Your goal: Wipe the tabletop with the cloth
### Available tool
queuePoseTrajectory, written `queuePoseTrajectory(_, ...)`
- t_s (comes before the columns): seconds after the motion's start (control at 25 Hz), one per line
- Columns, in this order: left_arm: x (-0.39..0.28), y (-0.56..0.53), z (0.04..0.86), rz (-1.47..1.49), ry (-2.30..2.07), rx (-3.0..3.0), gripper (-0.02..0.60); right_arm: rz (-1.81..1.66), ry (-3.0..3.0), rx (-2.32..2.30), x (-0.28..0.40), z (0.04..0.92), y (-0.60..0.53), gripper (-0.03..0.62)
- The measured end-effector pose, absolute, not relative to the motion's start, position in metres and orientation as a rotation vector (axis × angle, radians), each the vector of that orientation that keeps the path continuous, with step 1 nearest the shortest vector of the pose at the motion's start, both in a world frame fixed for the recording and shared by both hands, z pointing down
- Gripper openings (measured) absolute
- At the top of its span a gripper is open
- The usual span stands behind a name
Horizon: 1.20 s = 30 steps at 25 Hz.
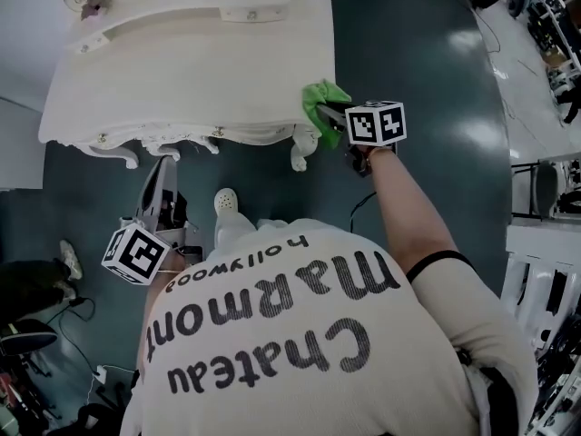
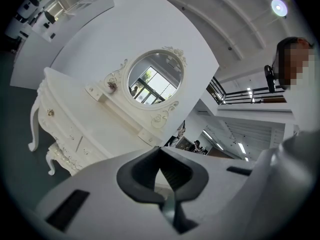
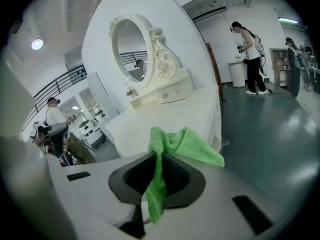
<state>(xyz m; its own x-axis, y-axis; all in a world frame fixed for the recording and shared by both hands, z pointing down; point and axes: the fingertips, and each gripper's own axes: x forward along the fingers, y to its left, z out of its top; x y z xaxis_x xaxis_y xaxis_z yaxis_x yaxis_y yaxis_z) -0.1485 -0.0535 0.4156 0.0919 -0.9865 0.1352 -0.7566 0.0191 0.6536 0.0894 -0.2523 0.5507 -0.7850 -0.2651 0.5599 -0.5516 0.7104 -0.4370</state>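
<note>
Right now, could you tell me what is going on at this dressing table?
A person stands at the front of the white ornate dressing table. Their right hand-held gripper is shut on a bright green microfibre cloth at the table's front right corner. Whether the cloth is pressed onto the top cannot be told. The left hand-held gripper hangs low, off the table, jaws together on nothing.

- In the head view, the right gripper's (image 1: 323, 110) fingers (image 1: 336, 116) sit mostly hidden behind its marker cube (image 1: 375, 123).
- That view's top edge cuts off the mirror stand (image 1: 182, 7).
- In the right gripper view, the cloth's (image 3: 185, 145) pinched fold is hidden between the fingers.
- A distant person (image 3: 248, 59) is too small for detail.
</note>
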Motion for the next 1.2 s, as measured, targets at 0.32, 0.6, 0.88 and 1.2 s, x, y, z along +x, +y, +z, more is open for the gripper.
queuePoseTrajectory(0.32,-0.134,-0.026,0.432,-0.475,-1.733,1.719,0.008,0.934,-2.514,0.687,0.110,0.549,-0.255,0.055)
queuePoseTrajectory(0.6,-0.139,-0.028,0.432,-0.449,-1.722,1.722,0.008,1.108,-2.526,0.835,0.130,0.550,-0.254,0.055)
queuePoseTrajectory(0.88,-0.142,-0.052,0.444,-0.402,-1.632,1.767,0.008,1.442,-2.363,1.106,0.177,0.582,-0.206,0.055)
queuePoseTrajectory(1.2,-0.130,-0.081,0.436,-0.330,-1.501,1.893,0.008,1.751,-2.414,0.975,0.097,0.550,-0.139,0.057)
